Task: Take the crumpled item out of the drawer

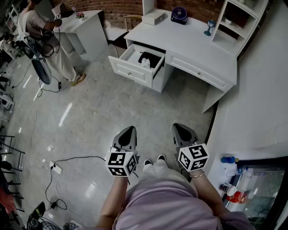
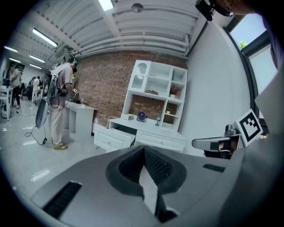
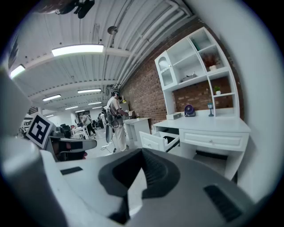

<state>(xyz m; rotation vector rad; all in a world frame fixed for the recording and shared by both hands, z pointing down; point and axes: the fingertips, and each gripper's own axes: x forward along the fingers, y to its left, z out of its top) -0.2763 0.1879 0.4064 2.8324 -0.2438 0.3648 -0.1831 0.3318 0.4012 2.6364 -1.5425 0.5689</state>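
While the drawer (image 1: pixel 131 70) stands open, a crumpled item (image 1: pixel 145 63) lies inside.

A purple fan (image 1: pixel 179 15), a white box (image 1: pixel 153 17) and a blue goblet (image 1: pixel 208 27) are being carried on the white desk (image 1: pixel 198 45), with a shelf unit (image 1: pixel 238 22) being borne at its right end. A second white table (image 1: pixel 85 27) by the brick wall (image 1: pixel 114 6) is being attended by a standing person (image 1: pixel 49 40). Cables (image 1: pixel 76 158) and a power strip (image 1: pixel 56 168) are being left on the floor (image 1: pixel 112 108).
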